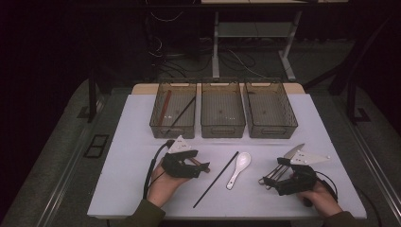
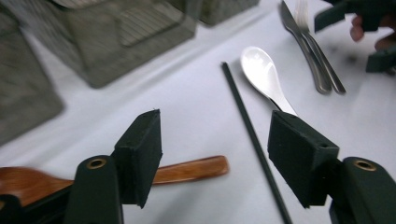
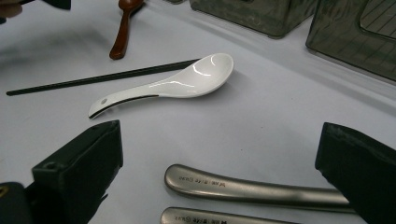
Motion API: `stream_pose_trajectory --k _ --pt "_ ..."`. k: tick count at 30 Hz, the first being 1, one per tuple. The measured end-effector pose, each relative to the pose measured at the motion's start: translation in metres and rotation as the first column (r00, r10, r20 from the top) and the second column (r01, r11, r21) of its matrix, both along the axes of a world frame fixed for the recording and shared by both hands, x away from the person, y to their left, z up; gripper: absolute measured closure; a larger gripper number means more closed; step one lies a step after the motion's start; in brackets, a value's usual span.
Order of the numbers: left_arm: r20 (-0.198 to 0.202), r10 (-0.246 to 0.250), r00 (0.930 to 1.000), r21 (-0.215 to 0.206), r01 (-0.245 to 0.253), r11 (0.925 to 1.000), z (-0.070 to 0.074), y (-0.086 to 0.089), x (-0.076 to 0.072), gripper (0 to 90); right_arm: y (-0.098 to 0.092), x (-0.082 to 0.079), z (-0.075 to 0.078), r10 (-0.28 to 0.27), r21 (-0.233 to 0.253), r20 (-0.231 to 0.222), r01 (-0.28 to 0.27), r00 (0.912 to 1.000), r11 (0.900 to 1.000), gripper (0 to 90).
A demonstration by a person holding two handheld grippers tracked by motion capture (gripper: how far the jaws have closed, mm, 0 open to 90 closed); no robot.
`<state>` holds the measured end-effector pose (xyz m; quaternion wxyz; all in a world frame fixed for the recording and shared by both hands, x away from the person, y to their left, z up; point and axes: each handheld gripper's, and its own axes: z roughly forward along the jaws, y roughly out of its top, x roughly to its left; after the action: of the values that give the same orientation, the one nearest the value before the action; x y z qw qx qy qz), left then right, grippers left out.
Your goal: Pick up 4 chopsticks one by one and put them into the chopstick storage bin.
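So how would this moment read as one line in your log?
left tool: open, over wooden spoon | right tool: open, over metal cutlery | white spoon, black chopstick: on table

Brown wooden spoon (image 2: pixel 187 169) lies flat between the left gripper (image 2: pixel 215 156) jaws. Two steel handles (image 3: pixel 252 189) lie flat between the right gripper (image 3: pixel 219 172) jaws.

The tabletop (image 1: pixel 127 142) was plain white. A glossy white spoon (image 3: pixel 187 81) lay beside a black chopstick (image 3: pixel 93 78). The wooden spoon (image 2: pixel 187 170) was reddish brown, the metal handles (image 3: pixel 243 189) dull silver-grey, both tongs black, the bins (image 1: pixel 222 111) smoky translucent grey.
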<state>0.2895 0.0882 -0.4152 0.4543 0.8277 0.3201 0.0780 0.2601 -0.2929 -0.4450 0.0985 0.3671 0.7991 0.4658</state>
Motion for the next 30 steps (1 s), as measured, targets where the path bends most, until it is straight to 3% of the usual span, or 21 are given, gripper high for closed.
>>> stream_pose_trajectory --k 8,9,16,21,30 --pt "-0.007 -0.021 0.9998 0.010 0.021 0.9997 -0.013 -0.029 -0.008 52.2 0.001 0.001 0.000 0.000 -0.003 0.005 0.000 1.0000 1.000 0.7" --pt "-0.006 -0.035 0.9994 0.034 0.036 0.9988 -0.013 -0.031 -0.008 54.1 0.001 0.001 0.000 -0.001 -0.001 0.006 0.001 1.0000 1.000 0.7" --pt "-0.020 -0.043 0.9989 0.057 0.044 0.9974 -0.020 -0.049 -0.009 68.1 0.005 0.003 -0.001 0.013 -0.011 0.003 -0.013 0.9999 1.000 0.7" --pt "-0.025 -0.042 0.9988 0.099 0.045 0.9941 -0.028 -0.057 -0.009 71.7 0.003 0.001 -0.001 0.007 -0.009 0.004 -0.006 1.0000 1.000 0.7" --pt "-0.050 -0.044 0.9978 0.122 0.050 0.9912 -0.037 -0.061 -0.006 76.7 0.003 0.001 -0.001 0.010 -0.010 0.005 -0.010 0.9999 1.000 0.7"
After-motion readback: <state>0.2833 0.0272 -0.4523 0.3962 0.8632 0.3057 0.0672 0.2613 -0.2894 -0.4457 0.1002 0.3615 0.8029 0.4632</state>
